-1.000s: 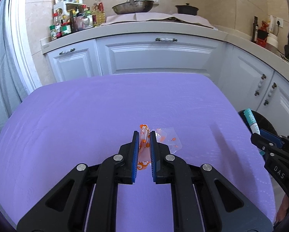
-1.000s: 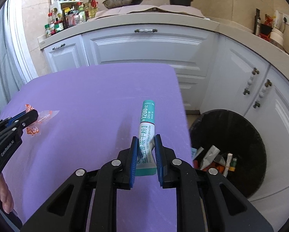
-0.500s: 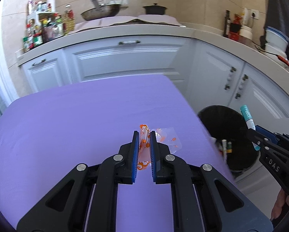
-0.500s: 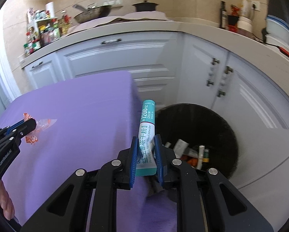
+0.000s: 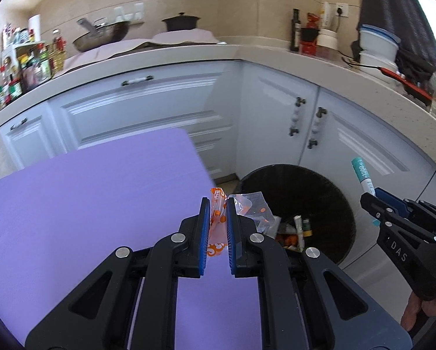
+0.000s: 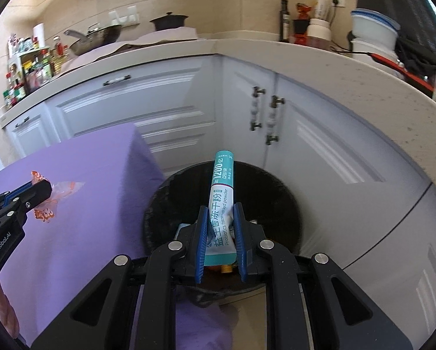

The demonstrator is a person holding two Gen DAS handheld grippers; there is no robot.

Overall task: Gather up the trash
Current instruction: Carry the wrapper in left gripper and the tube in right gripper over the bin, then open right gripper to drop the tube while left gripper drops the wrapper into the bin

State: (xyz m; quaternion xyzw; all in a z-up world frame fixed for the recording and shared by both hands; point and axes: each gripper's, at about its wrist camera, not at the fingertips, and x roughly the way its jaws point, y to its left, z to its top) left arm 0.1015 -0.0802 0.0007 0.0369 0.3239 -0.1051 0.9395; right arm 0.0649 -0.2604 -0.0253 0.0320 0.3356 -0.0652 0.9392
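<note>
My right gripper (image 6: 218, 227) clamps the teal sachet (image 6: 221, 201) over the black bin (image 6: 159, 204); my left gripper (image 5: 218, 224) pinches the orange wrapper (image 5: 216, 218) at the purple table's (image 5: 86, 189) edge; both pieces remain undropped; beyond, earlier trash already lies inside.

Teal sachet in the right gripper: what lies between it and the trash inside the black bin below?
Nothing. In the right wrist view the teal sachet hangs over the open black bin; only air separates them.
</note>
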